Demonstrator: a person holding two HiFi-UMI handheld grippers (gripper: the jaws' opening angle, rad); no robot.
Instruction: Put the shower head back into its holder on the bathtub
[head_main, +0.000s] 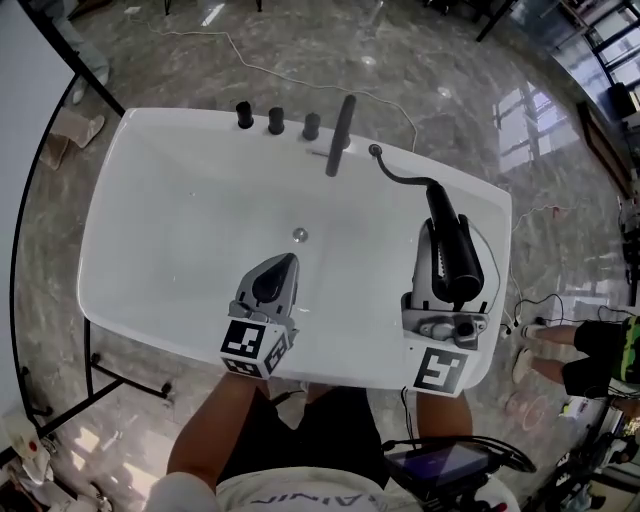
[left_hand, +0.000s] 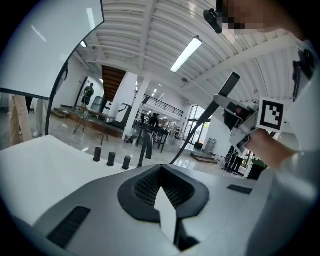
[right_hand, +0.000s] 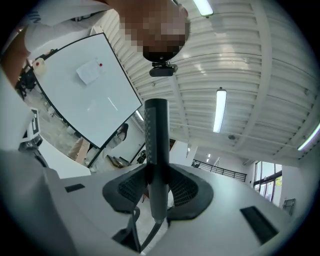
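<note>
Shower head (head_main: 455, 255) is clamped in my right gripper (right_hand: 159, 182) over the tub (head_main: 170, 230), not yet docked. The holder is probably that rim socket (head_main: 375, 151). My left gripper (head_main: 283, 266) is closed and empty.

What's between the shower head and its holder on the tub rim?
Nothing visible. The right claw holds the shower head over the tub; only its own hose runs to the holder on the rim, beside the spout.

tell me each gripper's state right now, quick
left gripper: closed, empty
right gripper: closed on the shower head
</note>
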